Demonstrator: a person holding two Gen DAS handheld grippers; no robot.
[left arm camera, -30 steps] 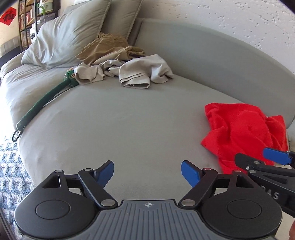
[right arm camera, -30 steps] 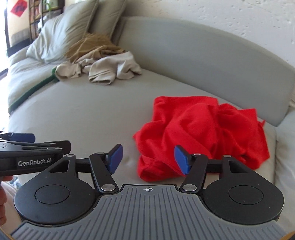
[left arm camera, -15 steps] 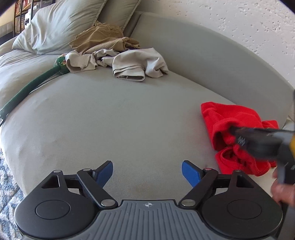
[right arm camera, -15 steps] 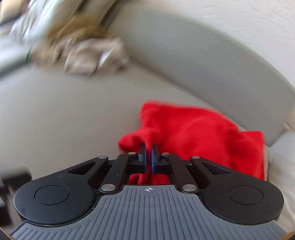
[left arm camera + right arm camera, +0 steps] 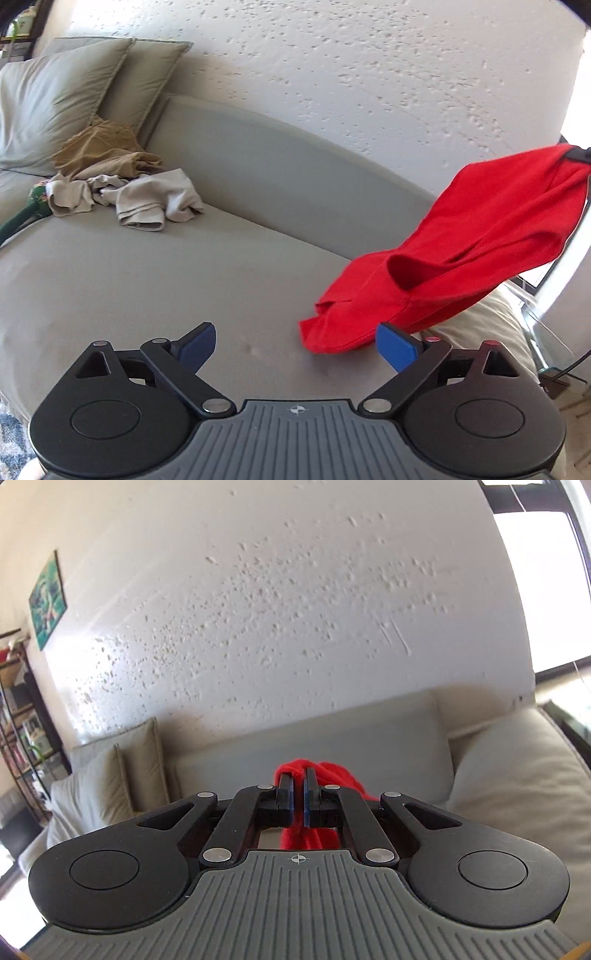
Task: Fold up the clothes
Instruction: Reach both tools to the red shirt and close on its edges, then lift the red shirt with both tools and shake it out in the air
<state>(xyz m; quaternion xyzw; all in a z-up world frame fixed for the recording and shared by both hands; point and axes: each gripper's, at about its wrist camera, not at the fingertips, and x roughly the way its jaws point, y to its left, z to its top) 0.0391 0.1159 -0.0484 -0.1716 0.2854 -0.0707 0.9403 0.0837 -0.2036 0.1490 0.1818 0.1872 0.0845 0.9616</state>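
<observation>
Blue pads stand wide on the left gripper (image 5: 295,345), its jaws opening with nothing between them; through that gap shows only the bare grey sofa seat (image 5: 155,280). Just beyond its right-hand pad, the low corner of the red garment (image 5: 461,251) trails close over the seat, whether touching it or just clear I cannot tell. From there the cloth climbs slantwise up to the right edge of the left wrist view, where the right gripper (image 5: 296,801) has it; in the right wrist view that claw is clamped together on a bunched fold of the red fabric, with a little tuft showing above the pads and more hanging below.

My read is that the garment is light, soft and limp, a knit that drapes and sags under its own weight, so it will swing and bunch, not hold a shape. One pinch leaves it hanging as a twisted sheet; a second hold at the free low corner or along a hemmed edge looks the sensible place, so that it can be spread flat. The pocket-like opening midway up may be a sleeve or a neck.

Further back lies a rumpled heap of beige and tan clothes (image 5: 122,184) beside the pillows (image 5: 59,99), well apart from the red one
</observation>
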